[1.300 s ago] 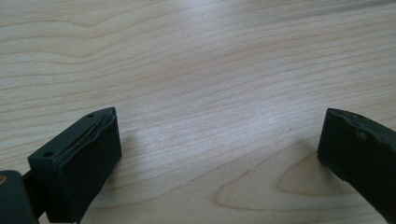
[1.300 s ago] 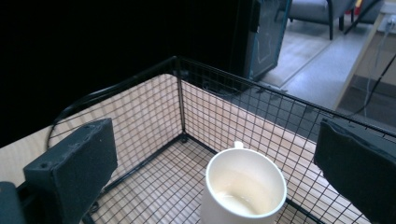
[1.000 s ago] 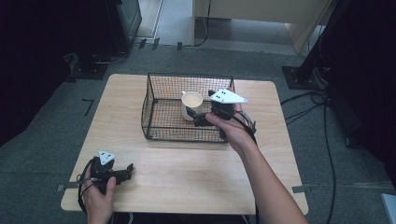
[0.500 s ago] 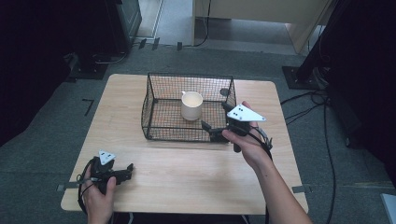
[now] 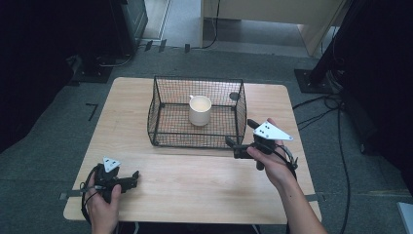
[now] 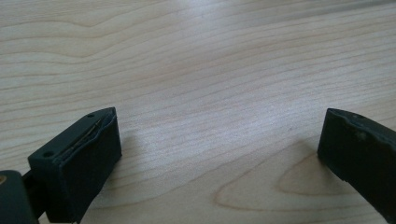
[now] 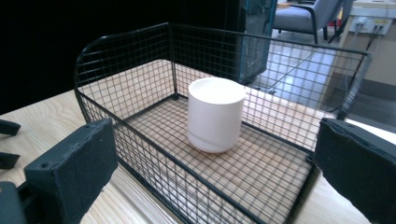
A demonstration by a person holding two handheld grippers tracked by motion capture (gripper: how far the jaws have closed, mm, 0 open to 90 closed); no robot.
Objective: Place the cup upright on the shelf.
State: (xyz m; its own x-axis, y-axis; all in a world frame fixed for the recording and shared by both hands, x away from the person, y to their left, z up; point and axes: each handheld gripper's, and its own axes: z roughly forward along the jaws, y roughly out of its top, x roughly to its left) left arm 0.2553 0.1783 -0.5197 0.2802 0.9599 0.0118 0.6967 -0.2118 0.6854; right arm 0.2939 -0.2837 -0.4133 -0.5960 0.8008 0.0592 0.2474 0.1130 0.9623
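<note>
Black wire basket (image 5: 160, 105) sits on the far middle of the surface (image 5: 195, 180), open top, rectangular, fine square mesh walls and floor, rounded corners. One cup (image 5: 200, 110) stands upright inside it, near the centre, clear of all four walls. In the right gripper view the cup (image 7: 215, 114) is plain white, cylindrical, matte, straight sides with a slightly rounded base; interior cannot be made out. A small handle-like bit shows at its far rim in the high view. Basket (image 7: 140, 135) mesh lets the wood grain show through.

Surface is pale wood with wavy grain (image 6: 210, 84), rounded corners.

Right gripper (image 5: 239, 135) sits just outside the basket's near right corner, jaws spread wide and empty, pointing at the cup, white triangular plate on top. Left gripper (image 5: 132, 178) rests at the near left of the surface, well apart from the basket, jaws spread wide, bare wood between them. Both held by hands, cables trailing.
</note>
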